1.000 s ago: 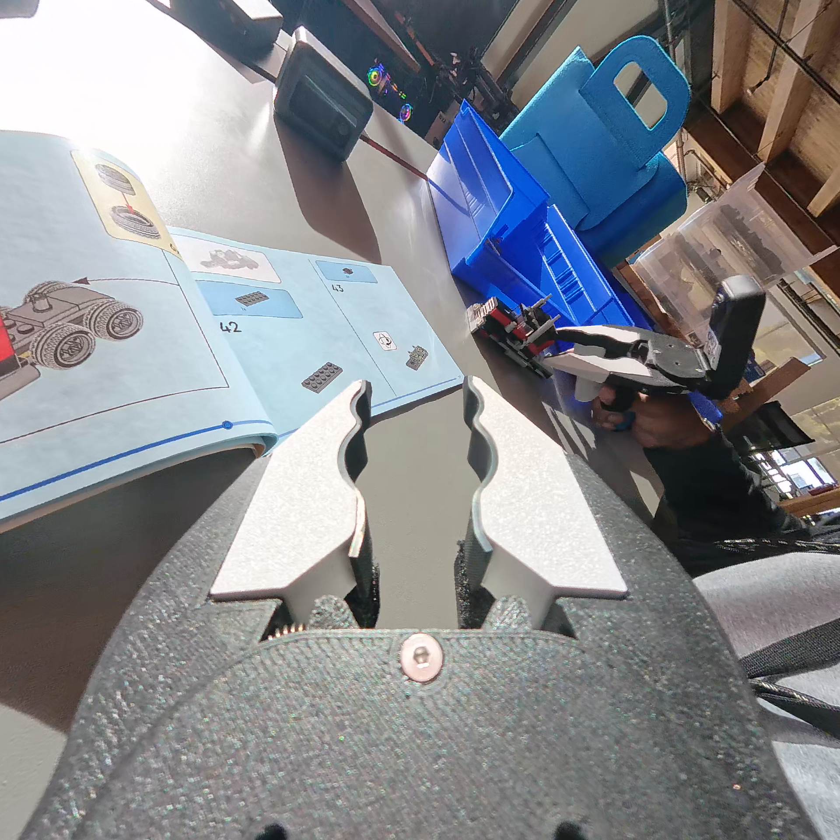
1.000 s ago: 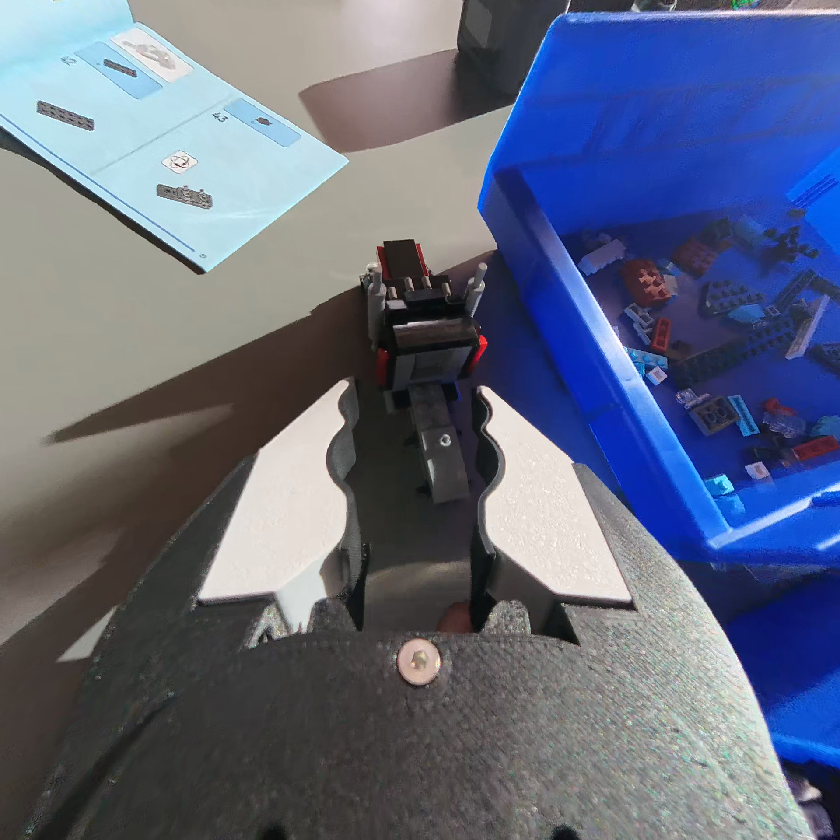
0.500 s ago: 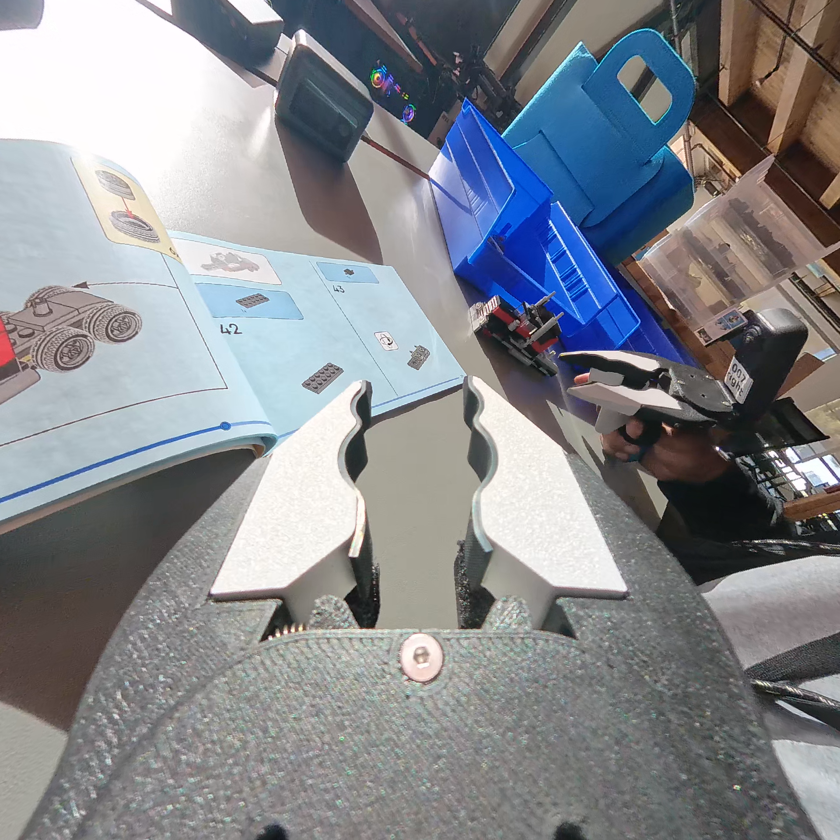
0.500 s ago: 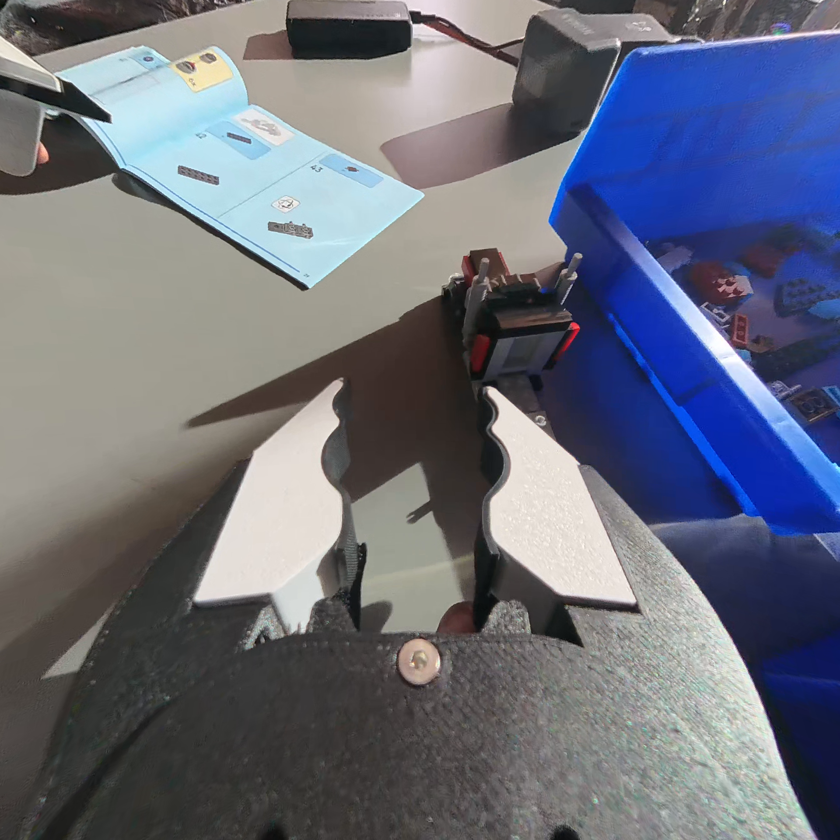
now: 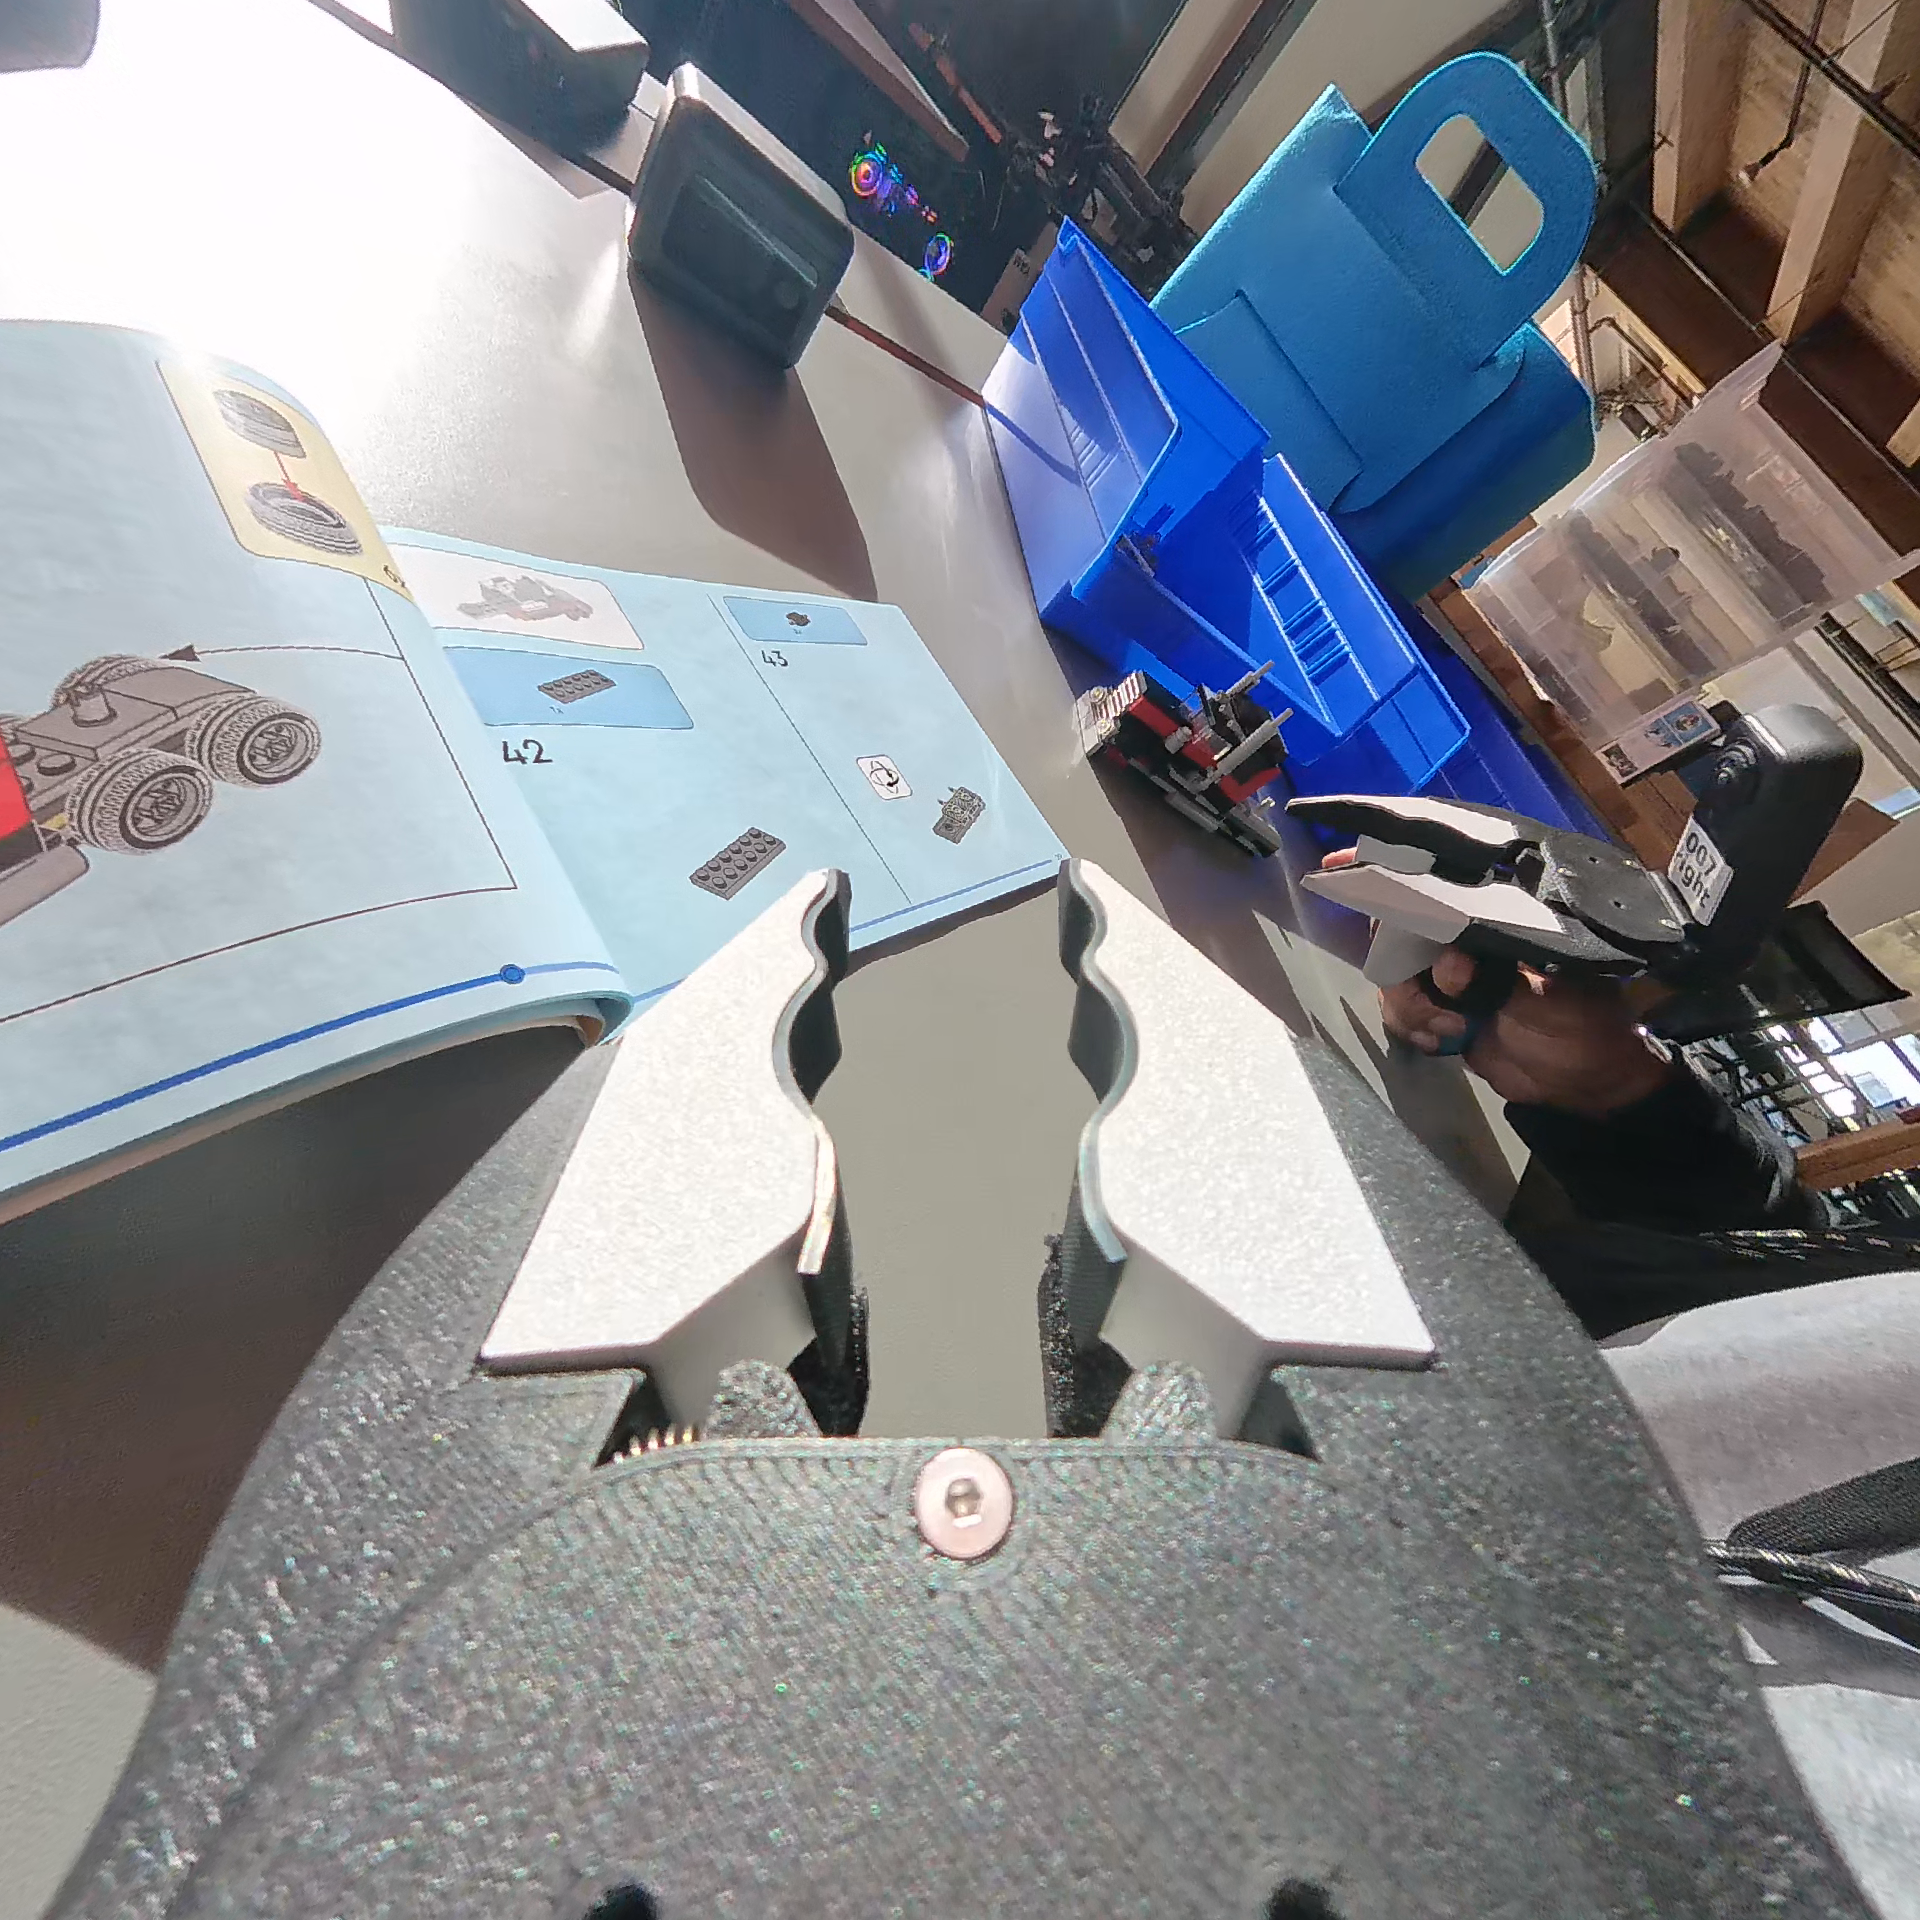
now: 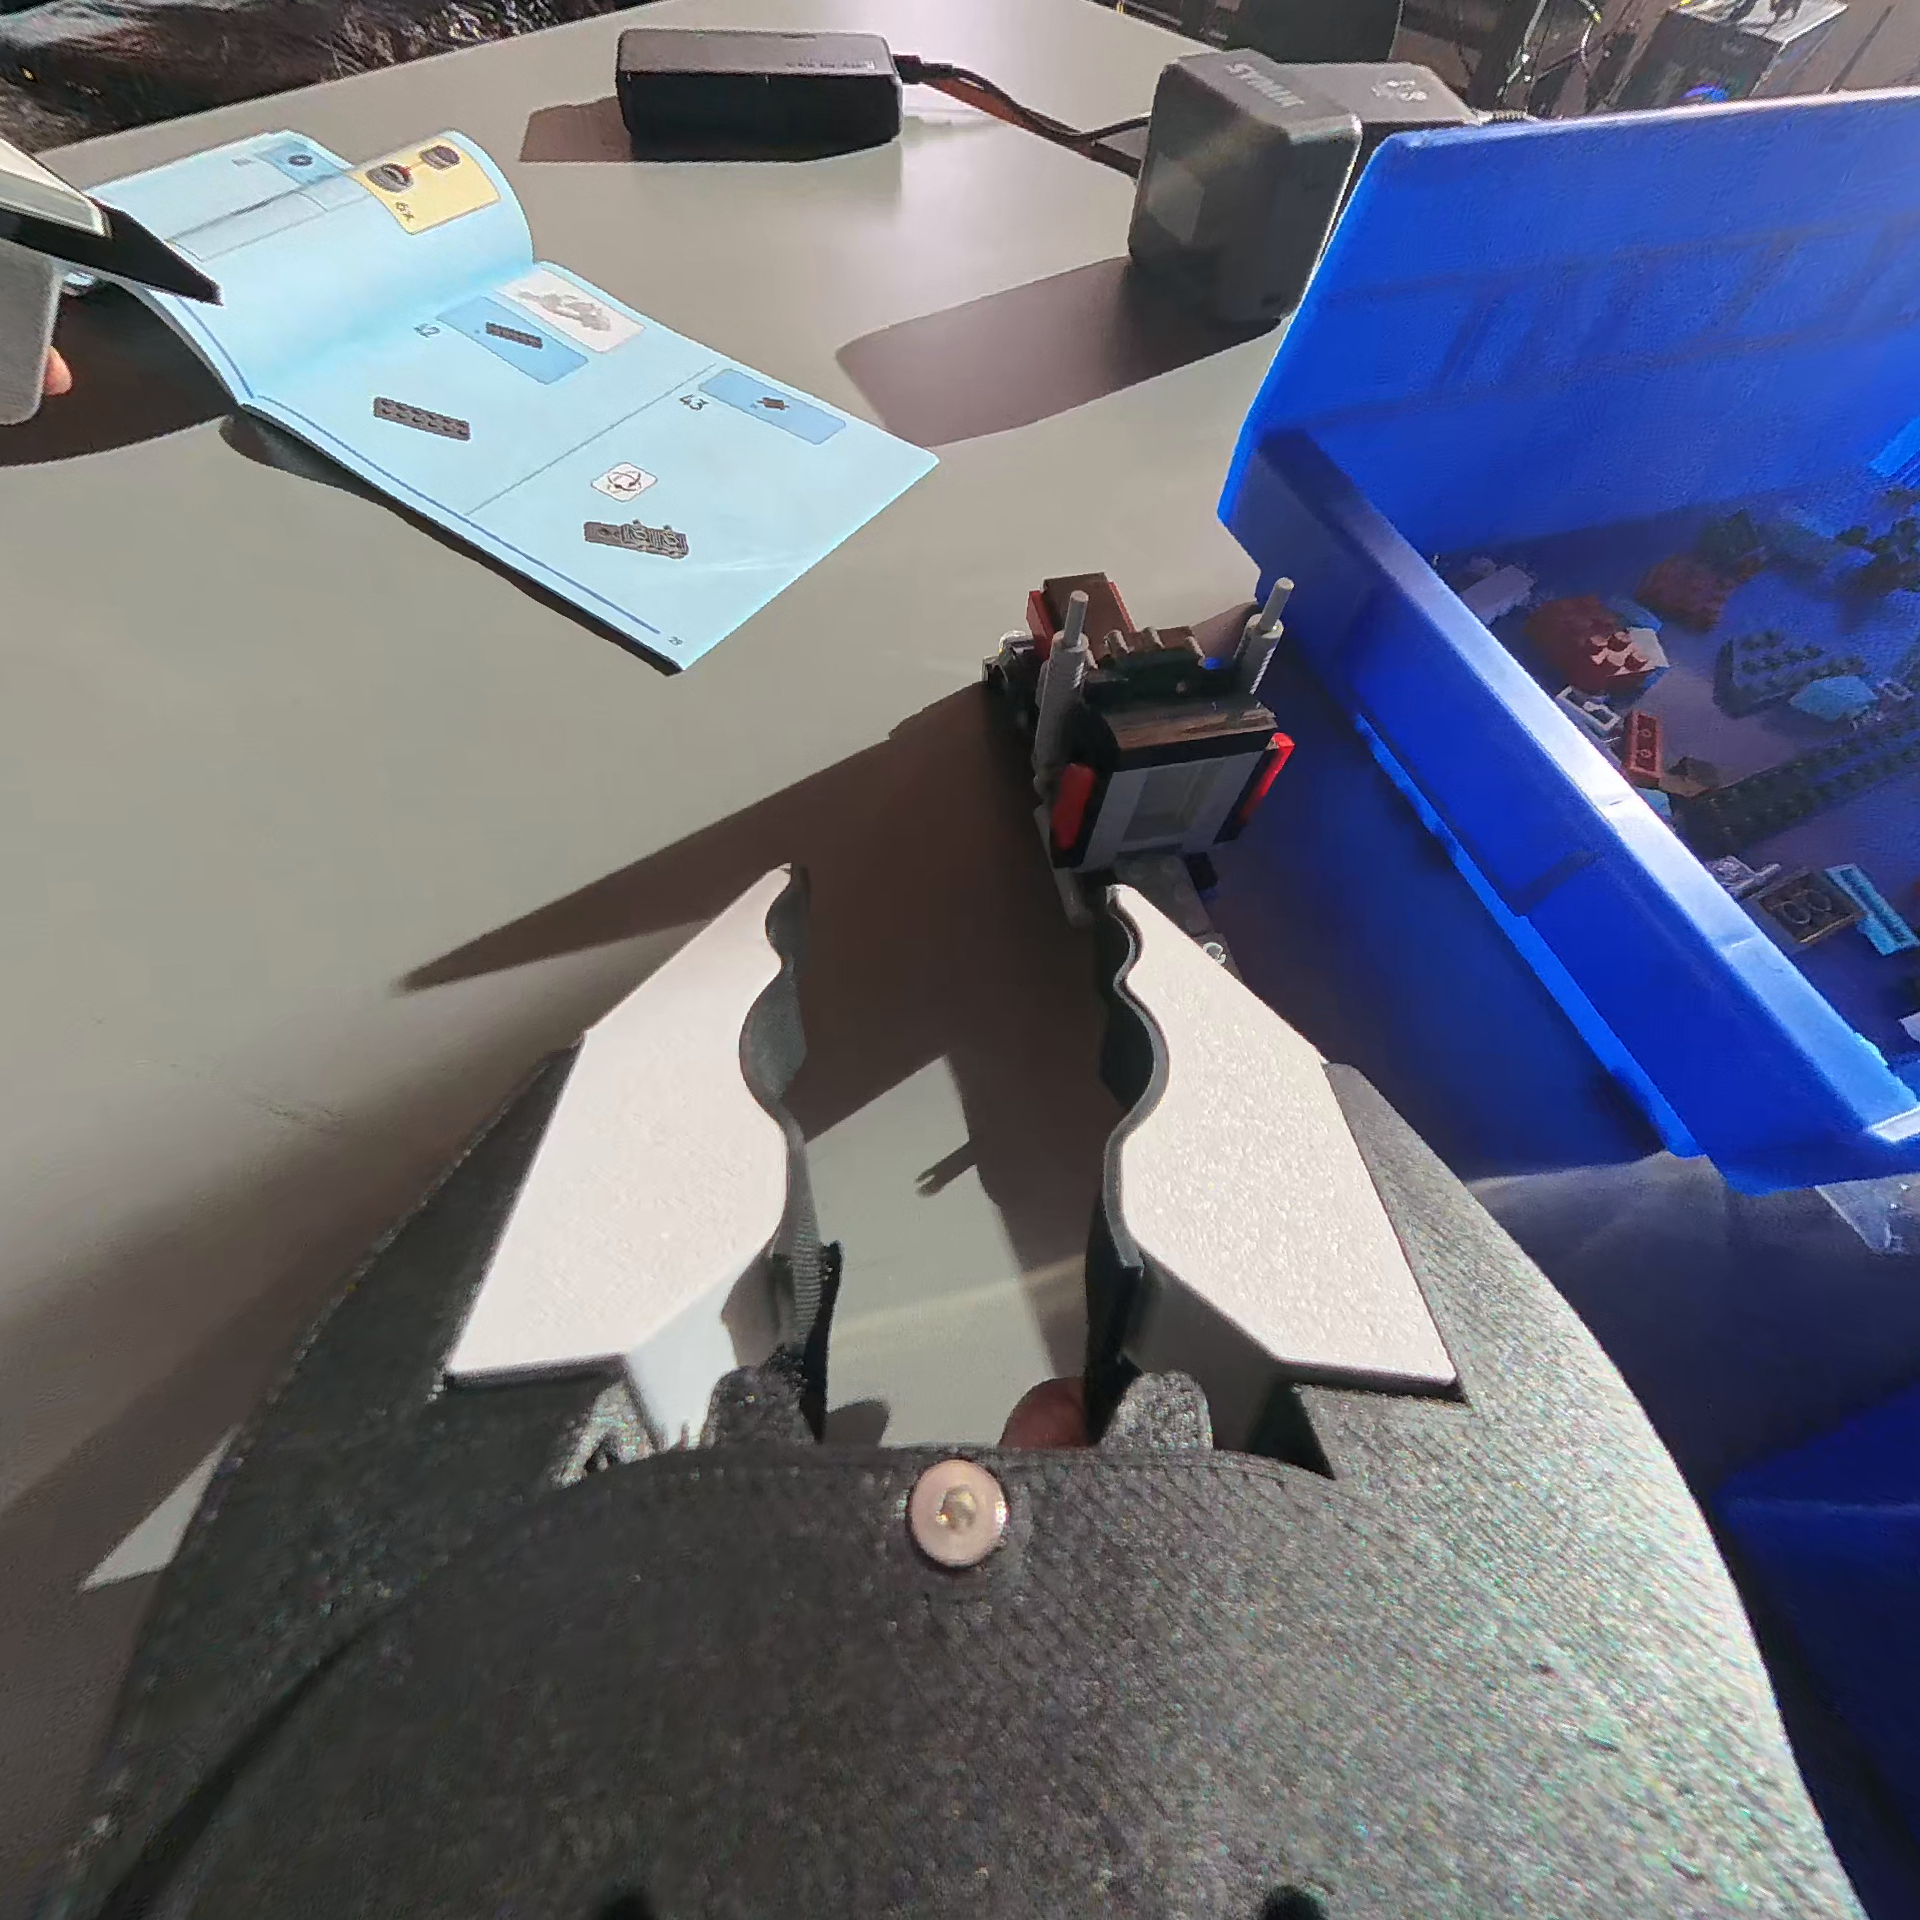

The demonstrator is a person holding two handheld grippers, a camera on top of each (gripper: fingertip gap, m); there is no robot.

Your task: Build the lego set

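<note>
Plainly, the counter [image 6: 364, 790] is a wide grey sheet under hard sun and deep shadow, and that lighting is the first hazard: the dark parts of the model sit half in shade, so a misjudged approach seems likely.

Next in size, the blue bin [image 6: 1558, 727] of loose bricks stands at the right, its near wall just beside the model. Any reach by the right tongs [image 6: 951, 914] into that narrow space could, I judge, bump the bin or push the model against it.

Across the counter the instruction booklet [image 5: 312, 779] lies open, its near edge just ahead of the left tongs [image 5: 945, 883]. Those tongs are spread apart and hold nothing; a careless sweep could catch the page and lose the step.

Smaller still, the partly built truck [image 6: 1143, 748] stands on the counter ahead of the right tongs and a little to their right, its rear end close to the right fingertip; I cannot tell whether they touch. The right tongs are likewise parted and empty. From the left wrist view the truck [image 5: 1184, 758] lies well off, forward and to the right.

Smallest, its thin grey upright stacks [image 6: 1065, 665] look fragile; gripping across them could snap them off.
</note>
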